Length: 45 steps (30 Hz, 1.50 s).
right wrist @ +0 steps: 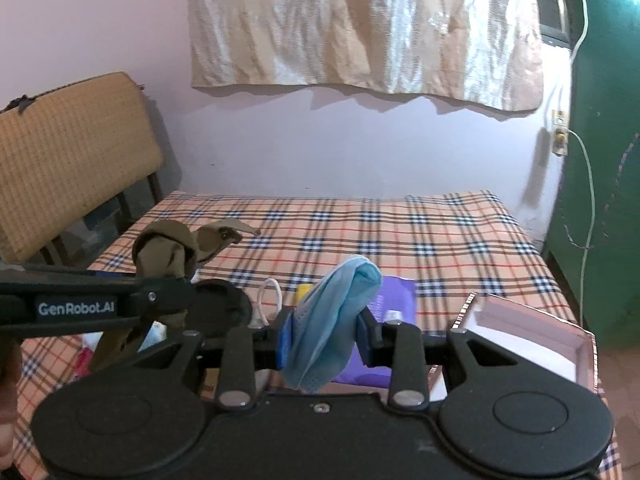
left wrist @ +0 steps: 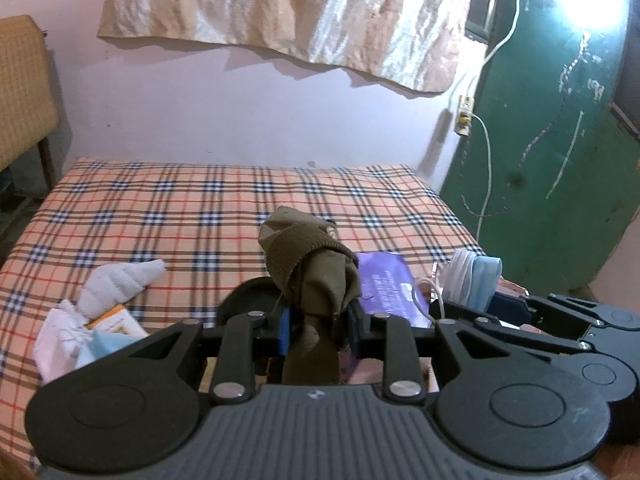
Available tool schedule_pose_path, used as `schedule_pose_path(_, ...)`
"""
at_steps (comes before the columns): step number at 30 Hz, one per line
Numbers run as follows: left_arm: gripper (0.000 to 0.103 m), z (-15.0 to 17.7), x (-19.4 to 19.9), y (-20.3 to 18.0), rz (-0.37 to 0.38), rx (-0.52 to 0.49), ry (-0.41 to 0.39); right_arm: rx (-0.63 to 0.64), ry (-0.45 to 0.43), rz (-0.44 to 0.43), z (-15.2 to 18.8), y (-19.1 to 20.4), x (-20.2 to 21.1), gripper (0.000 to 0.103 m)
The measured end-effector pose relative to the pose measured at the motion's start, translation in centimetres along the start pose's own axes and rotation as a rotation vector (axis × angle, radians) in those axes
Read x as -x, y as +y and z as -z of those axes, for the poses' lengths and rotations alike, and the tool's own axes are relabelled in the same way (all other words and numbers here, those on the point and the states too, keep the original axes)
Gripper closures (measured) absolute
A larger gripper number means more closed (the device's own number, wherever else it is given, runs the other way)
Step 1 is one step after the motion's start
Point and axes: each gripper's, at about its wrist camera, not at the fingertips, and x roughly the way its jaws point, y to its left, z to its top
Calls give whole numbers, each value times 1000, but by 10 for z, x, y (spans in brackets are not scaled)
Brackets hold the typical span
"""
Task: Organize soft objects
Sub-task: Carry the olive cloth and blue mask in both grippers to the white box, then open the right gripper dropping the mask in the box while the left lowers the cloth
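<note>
The left gripper is clamped on an olive-green knitted sock, its jaws nearly together around the bunched middle, so the ribbed cuff stands up above the pads and the rest hangs below. The right gripper pinches a light blue face mask folded over on itself; the jaws stand a little wider because the folded mask is bulkier. Both soft things are held clear of the bed, probably so they can be carried without dragging over the other items.

From the right wrist view the left gripper and its sock show at the left, level with the mask, so the two hands travel side by side. Just right of the right gripper an open box with a pale inside sits at the bed's edge, most likely the destination for the soft things.

On the plaid bed cover lie, as far as can be counted: one purple flat packet beneath and between the grippers, one black round lid or dish, one white cable loop, one rolled white cloth with a small heap of white and pale blue pieces beside it, too jumbled to count. One sock and one mask are in hand.
</note>
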Motion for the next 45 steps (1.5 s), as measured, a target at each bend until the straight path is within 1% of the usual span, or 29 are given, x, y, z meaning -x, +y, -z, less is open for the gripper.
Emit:
schedule_pose_path(9, 74, -1, -14, -22, 38, -27, 16, -31, 2, 56, 6, -28, 3, 63)
schedule_pose_path(23, 74, 3, -31, -52, 105, -81, 39, -78, 12, 110, 18, -62, 9, 63)
schedule_pose_path(29, 74, 6, -38, -68, 144, -111, 49, -93, 13, 140, 20, -76, 14, 63)
schedule_pose_path(41, 74, 24, -68, -101, 234, -184, 111, -171, 72, 220, 37, -128, 9, 62)
schedule_pose_path(43, 74, 27, -75, -106, 248, -195, 120, -181, 82, 230, 40, -136, 6, 57)
schedule_pose_path(44, 74, 29, -78, -109, 256, -201, 126, -184, 85, 235, 42, -140, 4, 52)
schedule_pose_path(45, 73, 30, -82, -112, 272, -208, 135, -184, 90, 243, 43, -144, 2, 33)
